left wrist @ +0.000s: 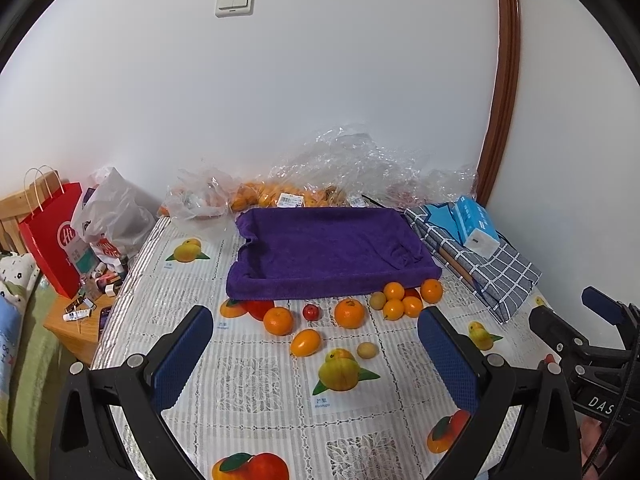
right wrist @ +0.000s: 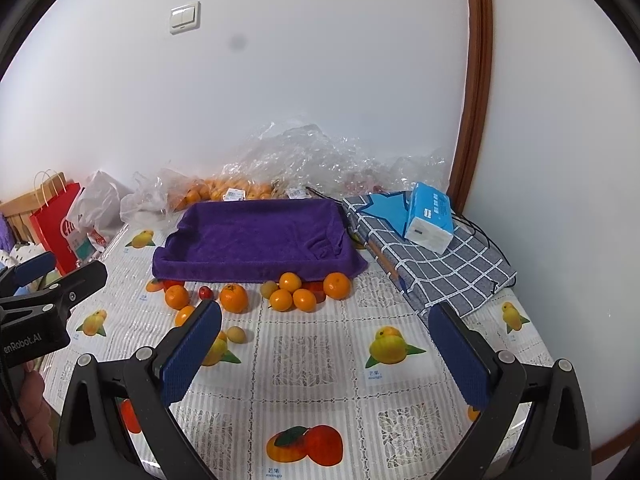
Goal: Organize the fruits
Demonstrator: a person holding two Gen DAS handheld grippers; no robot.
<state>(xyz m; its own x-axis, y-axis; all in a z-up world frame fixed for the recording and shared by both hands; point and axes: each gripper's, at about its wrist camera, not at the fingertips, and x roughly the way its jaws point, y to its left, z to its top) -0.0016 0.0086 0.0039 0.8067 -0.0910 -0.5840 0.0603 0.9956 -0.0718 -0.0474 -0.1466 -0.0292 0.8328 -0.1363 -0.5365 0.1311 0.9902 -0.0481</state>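
Left gripper (left wrist: 316, 354) fingers spread, empty; right gripper (right wrist: 326, 344) likewise; round orange tangerines (left wrist: 349, 313) ahead of fingers, before purple towel-lined tray (left wrist: 328, 248).

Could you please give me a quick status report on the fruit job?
Left gripper open, empty. Right gripper open, empty. Loose fruits on tablecloth, purple-lined tray bare. Nothing blocking.

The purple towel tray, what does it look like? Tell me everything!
The purple towel tray is a shallow rectangular tray wholly draped in soft, fuzzy purple cloth, wrinkled at the corners. It looks empty. It sits flat on the fruit-print tablecloth, with loose oranges against its front edge and bagged oranges behind.
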